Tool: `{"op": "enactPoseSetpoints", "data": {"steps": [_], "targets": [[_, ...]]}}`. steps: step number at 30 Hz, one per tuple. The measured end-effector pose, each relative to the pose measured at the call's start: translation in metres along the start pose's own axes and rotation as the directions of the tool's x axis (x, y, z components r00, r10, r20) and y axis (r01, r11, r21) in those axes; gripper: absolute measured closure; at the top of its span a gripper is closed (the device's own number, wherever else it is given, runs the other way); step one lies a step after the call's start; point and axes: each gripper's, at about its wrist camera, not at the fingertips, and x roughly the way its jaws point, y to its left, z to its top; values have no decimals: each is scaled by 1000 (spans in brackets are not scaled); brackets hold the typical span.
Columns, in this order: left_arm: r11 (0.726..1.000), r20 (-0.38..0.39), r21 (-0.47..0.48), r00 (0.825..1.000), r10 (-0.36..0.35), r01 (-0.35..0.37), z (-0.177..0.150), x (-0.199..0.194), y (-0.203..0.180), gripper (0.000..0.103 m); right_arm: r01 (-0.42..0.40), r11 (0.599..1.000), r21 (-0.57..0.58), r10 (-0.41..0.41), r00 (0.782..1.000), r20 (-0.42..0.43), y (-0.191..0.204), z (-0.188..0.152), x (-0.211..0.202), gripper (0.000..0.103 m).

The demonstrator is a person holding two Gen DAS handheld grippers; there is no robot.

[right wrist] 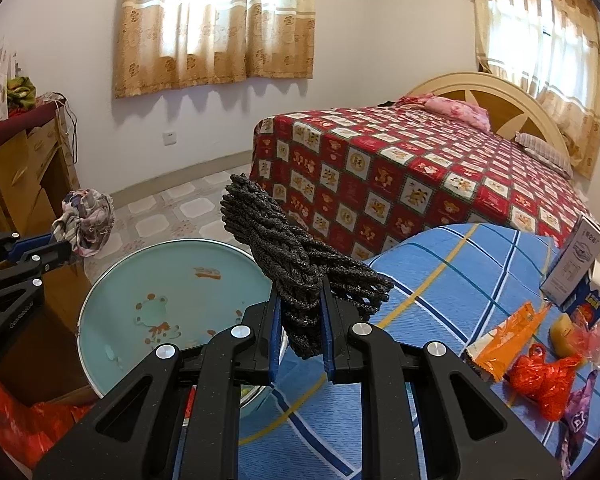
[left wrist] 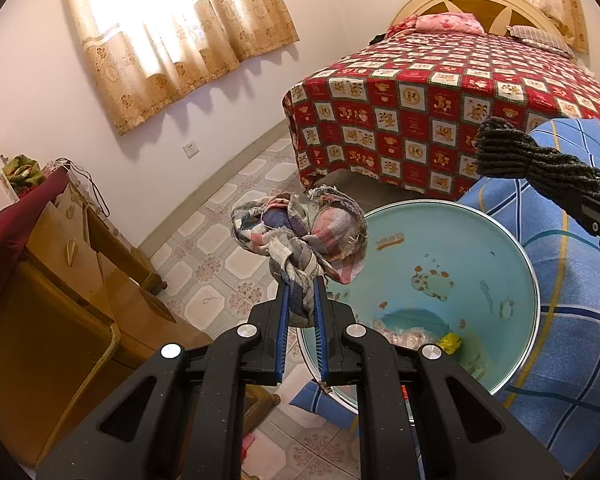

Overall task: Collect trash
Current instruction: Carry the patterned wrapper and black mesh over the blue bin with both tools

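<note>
Left gripper clamped on rag, right gripper clamped on dark cloth, both above basin.

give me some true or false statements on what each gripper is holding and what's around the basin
1. The left gripper is clamped on a crumpled plaid cloth rag. True.
2. The right gripper is empty. False: it grips a dark grey knitted bundle.
3. The round light-blue enamel basin is completely empty. False: the left wrist view shows a yellow scrap and clear plastic wrappers at its bottom.
4. A crumpled red plastic bag lies on the blue checked cloth. True.
5. The bed has a plain white cover. False: it has a red patterned bedspread.
</note>
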Motion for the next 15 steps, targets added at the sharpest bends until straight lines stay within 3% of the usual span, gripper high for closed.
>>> {"op": "enactPoseSetpoints", "data": {"steps": [15], "targets": [[1000, -8, 1, 1000, -15, 15, -1, 3, 1, 91, -16, 1000, -16, 16, 1000, -10, 9, 1, 3, 86]]}}
